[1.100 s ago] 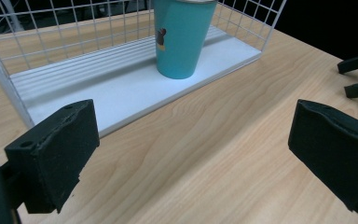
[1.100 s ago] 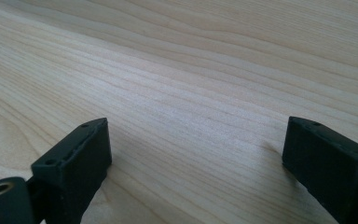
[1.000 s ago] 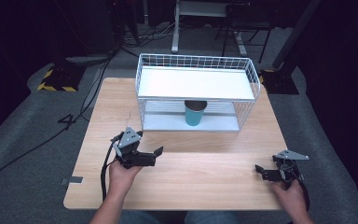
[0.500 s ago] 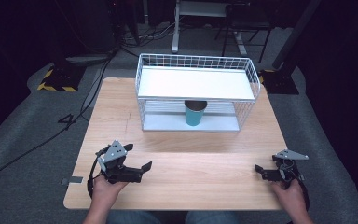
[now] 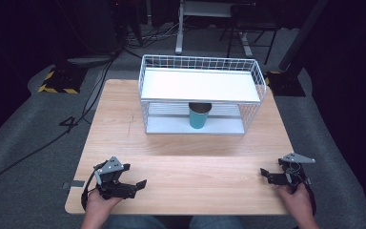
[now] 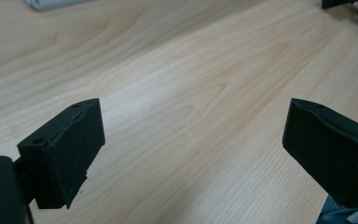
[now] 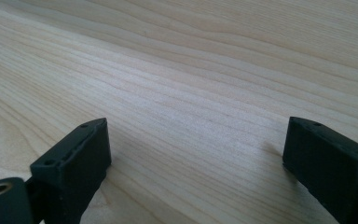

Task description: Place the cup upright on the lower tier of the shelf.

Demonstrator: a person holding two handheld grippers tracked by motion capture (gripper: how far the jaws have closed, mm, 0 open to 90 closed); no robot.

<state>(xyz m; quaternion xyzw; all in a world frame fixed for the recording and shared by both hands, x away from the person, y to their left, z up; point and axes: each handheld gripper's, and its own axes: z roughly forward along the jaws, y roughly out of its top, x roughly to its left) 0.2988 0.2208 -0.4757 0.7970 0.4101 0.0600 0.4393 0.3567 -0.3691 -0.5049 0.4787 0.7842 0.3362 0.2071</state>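
Observation:
A teal cup (image 5: pixel 199 116) stands upright on the lower shelf of a white wire rack (image 5: pixel 200 95) at the back of the wooden table (image 5: pixel 186 157). My left gripper (image 5: pixel 138 186) rests near the table's front left corner, open, jaws pointing right with nothing between them. My right gripper (image 5: pixel 265 175) sits near the front right edge, open and empty, pointing left. The left gripper view has its own gripper (image 6: pixel 193 154) wide apart over bare wood; the right gripper view has its own gripper (image 7: pixel 196 158) likewise over bare wood.
The rack's white top shelf (image 5: pixel 199 85) covers the cup from above. Dark floor, cables and a yellow-black striped block (image 5: pixel 57 78) lie beyond the table's left. A stand base (image 5: pixel 209 9) rises behind the rack.
My left gripper has drawn back from the table's left-middle toward the front left corner and come to rest low. The right gripper has stayed put.

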